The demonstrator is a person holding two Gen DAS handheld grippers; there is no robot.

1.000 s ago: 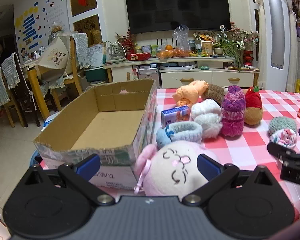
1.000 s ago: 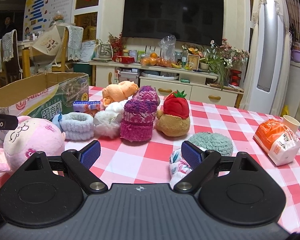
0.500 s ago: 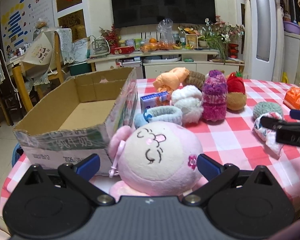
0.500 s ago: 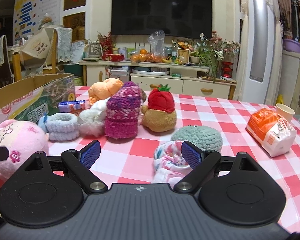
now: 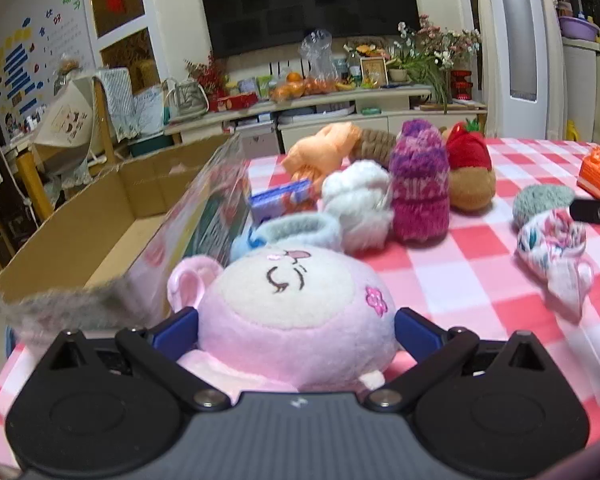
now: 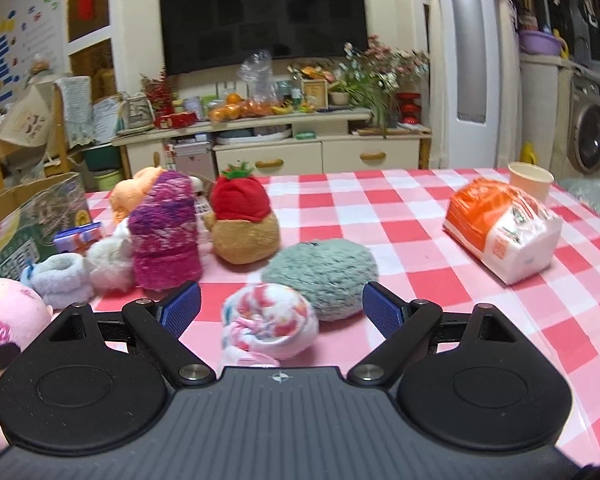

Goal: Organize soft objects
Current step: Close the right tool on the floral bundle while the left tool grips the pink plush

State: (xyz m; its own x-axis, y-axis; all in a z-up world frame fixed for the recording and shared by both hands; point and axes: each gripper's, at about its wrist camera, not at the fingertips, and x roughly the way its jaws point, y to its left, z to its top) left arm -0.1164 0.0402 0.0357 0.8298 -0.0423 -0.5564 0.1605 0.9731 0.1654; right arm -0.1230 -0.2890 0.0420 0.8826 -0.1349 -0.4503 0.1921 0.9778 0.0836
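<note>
A pink plush toy (image 5: 296, 312) with a cream face sits between the blue pads of my left gripper (image 5: 296, 330), which touch its sides; it also shows in the right wrist view (image 6: 8, 320). An open cardboard box (image 5: 100, 216) stands just left of it. My right gripper (image 6: 281, 310) is open around a floral rolled cloth (image 6: 270, 320), also in the left wrist view (image 5: 552, 248). A grey-green fuzzy pad (image 6: 324, 274) lies just behind it. Behind are a purple knit hat (image 6: 166, 228), a strawberry-capped plush (image 6: 244, 220), white fluff (image 5: 360, 204), a blue fuzzy ring (image 5: 296, 232) and an orange plush (image 5: 324, 152).
A red-and-white checked cloth (image 6: 380, 216) covers the table. An orange-and-white packet (image 6: 504, 232) and a paper cup (image 6: 530, 180) lie at the right. A small blue carton (image 5: 280, 202) sits by the box. A TV stand and chairs stand beyond the table.
My left gripper has moved forward around the pink plush and its pads have closed in on it. My right gripper has moved forward so the floral cloth sits between its open fingers.
</note>
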